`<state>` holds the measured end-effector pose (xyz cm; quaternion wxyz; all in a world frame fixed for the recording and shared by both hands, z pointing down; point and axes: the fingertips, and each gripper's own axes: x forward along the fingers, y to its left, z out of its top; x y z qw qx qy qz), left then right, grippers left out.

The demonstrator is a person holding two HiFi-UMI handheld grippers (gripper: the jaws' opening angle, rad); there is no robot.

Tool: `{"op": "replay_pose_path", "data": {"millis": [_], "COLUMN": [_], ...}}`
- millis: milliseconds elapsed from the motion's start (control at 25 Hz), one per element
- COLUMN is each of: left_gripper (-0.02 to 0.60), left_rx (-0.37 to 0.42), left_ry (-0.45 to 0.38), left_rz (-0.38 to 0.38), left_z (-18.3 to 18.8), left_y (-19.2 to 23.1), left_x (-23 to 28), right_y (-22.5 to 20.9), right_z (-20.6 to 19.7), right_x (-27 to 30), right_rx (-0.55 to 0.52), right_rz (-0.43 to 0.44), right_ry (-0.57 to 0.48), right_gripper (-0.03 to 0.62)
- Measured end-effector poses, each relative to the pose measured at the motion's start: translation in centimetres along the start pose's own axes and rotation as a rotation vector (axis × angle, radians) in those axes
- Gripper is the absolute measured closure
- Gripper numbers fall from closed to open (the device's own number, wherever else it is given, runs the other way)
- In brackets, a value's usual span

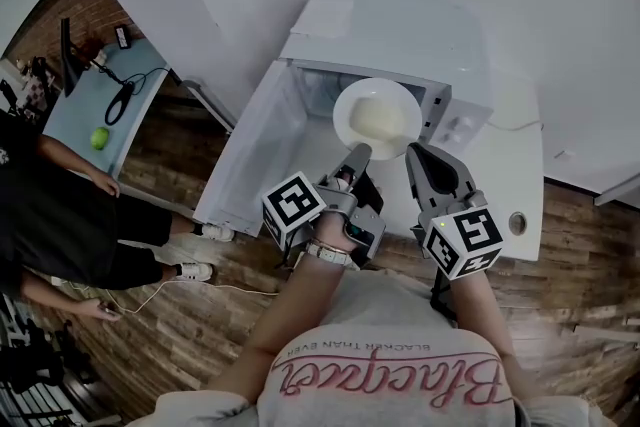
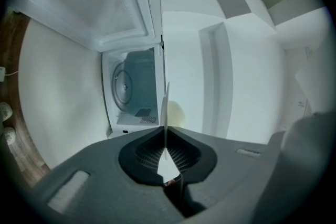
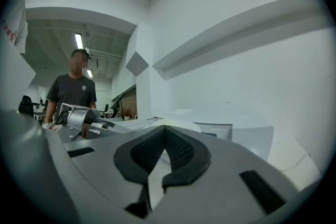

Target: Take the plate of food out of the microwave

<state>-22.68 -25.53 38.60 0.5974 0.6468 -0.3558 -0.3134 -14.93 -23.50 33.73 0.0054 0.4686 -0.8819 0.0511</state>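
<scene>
White plate (image 1: 378, 120), shallow and round, carrying a pale mound of food (image 1: 388, 127), sits just above centre of the head view, at the mouth of the microwave (image 1: 400, 40).

1. Position. I judge the plate clear of the cavity: the left gripper view shows the glass turntable (image 2: 124, 86) bare inside the chamber at centre left. The door (image 1: 255, 150) hangs wide open toward the left of the frame.

2. Grip. My left gripper (image 1: 355, 155) is clamped on the plate's near rim; in its own view the rim runs edge-on between the jaws. My right gripper (image 1: 415, 153) has its jaws together with nothing between them, its tip just beside the lower right rim. I cannot tell whether it touches.

3. Handling. I judge the plate stiff, smooth and breakable, and probably slippery at the rim. A one-sided rim hold leaves it prone to tilting. A second hold on the opposite rim would steady it. It must be kept level, since the shallow dish offers little wall.

4. Contents. The food appears soft and heaped at centre, well inside the rim. I cannot identify it further.

5. Set-down. Bare white counter (image 1: 510, 165) lies at the right of the microwave.
</scene>
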Motion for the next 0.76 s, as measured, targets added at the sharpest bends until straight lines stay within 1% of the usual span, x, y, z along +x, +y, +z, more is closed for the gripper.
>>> {"op": "replay_pose_path", "data": {"millis": [760], "left_gripper": [0.564], "left_rx": [0.003], "left_ry": [0.016], "left_rz": [-0.003], "left_z": [0.7], "left_y": [0.02], "left_x": [0.54], "right_y": [0.27], "right_z": [-0.34], "right_x": [0.89], "right_rx": [-0.006], "right_rz": [-0.003], "right_ry": [0.005], "right_gripper": [0.582]}}
